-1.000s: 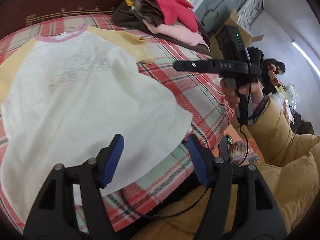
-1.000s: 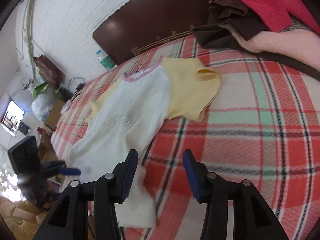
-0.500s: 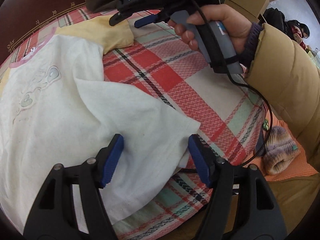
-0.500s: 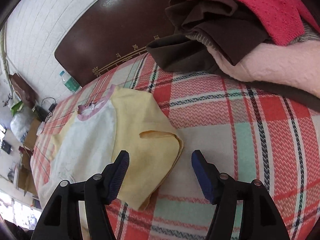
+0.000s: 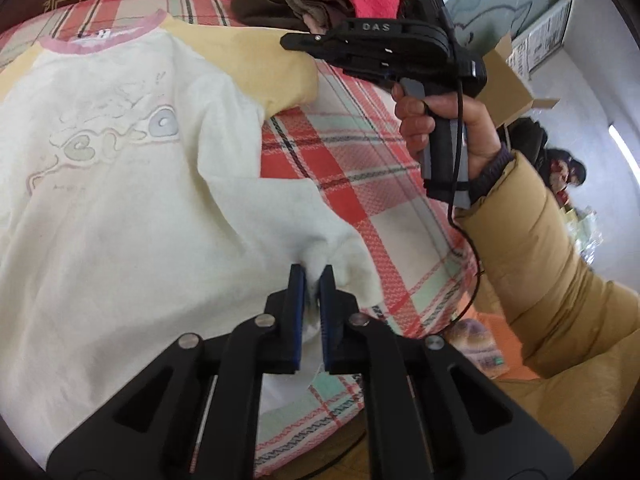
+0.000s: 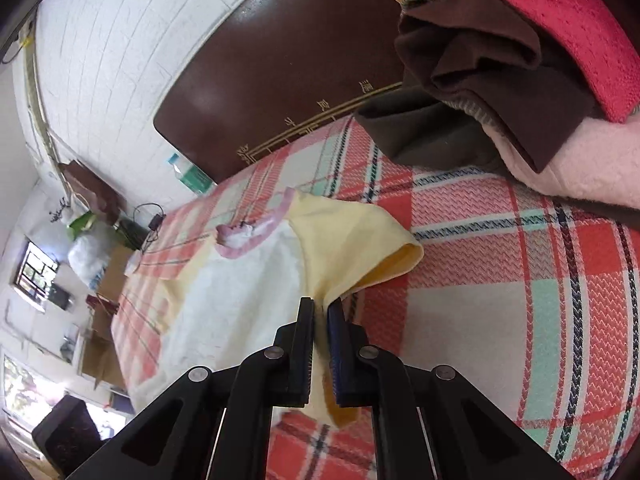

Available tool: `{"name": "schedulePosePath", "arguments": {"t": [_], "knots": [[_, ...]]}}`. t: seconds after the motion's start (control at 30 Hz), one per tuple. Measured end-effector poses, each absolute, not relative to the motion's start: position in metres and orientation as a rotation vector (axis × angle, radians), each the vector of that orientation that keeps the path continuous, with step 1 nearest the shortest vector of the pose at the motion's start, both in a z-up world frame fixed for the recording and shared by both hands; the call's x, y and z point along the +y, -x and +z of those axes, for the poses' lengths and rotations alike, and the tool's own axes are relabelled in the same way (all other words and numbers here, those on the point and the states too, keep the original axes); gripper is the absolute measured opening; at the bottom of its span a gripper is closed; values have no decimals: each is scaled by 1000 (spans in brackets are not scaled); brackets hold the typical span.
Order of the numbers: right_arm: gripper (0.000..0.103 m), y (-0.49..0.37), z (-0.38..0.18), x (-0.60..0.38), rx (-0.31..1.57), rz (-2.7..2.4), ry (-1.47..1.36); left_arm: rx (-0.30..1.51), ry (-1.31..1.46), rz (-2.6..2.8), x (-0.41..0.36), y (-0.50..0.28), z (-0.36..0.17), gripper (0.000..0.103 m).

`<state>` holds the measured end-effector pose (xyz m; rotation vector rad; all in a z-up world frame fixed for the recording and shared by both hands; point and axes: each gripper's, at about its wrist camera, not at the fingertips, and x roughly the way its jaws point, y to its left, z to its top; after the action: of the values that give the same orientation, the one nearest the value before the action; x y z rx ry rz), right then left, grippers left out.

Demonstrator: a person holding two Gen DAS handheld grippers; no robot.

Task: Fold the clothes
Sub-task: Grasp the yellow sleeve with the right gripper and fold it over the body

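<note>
Grips are closed: left gripper (image 5: 312, 280) on the T-shirt (image 5: 132, 184) hem corner, right gripper (image 6: 322, 312) on its yellow sleeve (image 6: 352, 240), the shirt spread on the plaid blanket (image 6: 500, 300). Both edges are best lifted together and folded inward evenly.

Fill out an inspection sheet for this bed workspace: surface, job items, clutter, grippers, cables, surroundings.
Surface: red, white and mint plaid bedspread, dark brown headboard behind.
Job's things: cream T-shirt with yellow sleeves and pink collar, lying front up, hem corner bunched.
Clutter: heap of red, brown and pink clothes at the head of the bed.
Grippers: left gripper shut on the hem corner; right gripper shut on the shirt by the yellow sleeve; both have just closed.
Cables: black cable hanging from the right handle.
Surroundings: cardboard box, white tiled wall, plastic bottle, bags.
</note>
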<state>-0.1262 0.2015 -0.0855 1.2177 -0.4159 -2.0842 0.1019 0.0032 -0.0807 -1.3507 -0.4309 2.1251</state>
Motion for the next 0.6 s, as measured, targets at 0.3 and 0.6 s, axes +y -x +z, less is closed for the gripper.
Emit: {"name": "schedulePosePath", "arguments": {"t": [0.3,0.6], "knots": [[6,127,-39,126,-365,-1998,-1143,-778,1221,2041,-63,-122,-78,8],[6,122,-56,23,-218,-1898,-1239,-861,1227,2052,-100,-142,-96,8]]}}
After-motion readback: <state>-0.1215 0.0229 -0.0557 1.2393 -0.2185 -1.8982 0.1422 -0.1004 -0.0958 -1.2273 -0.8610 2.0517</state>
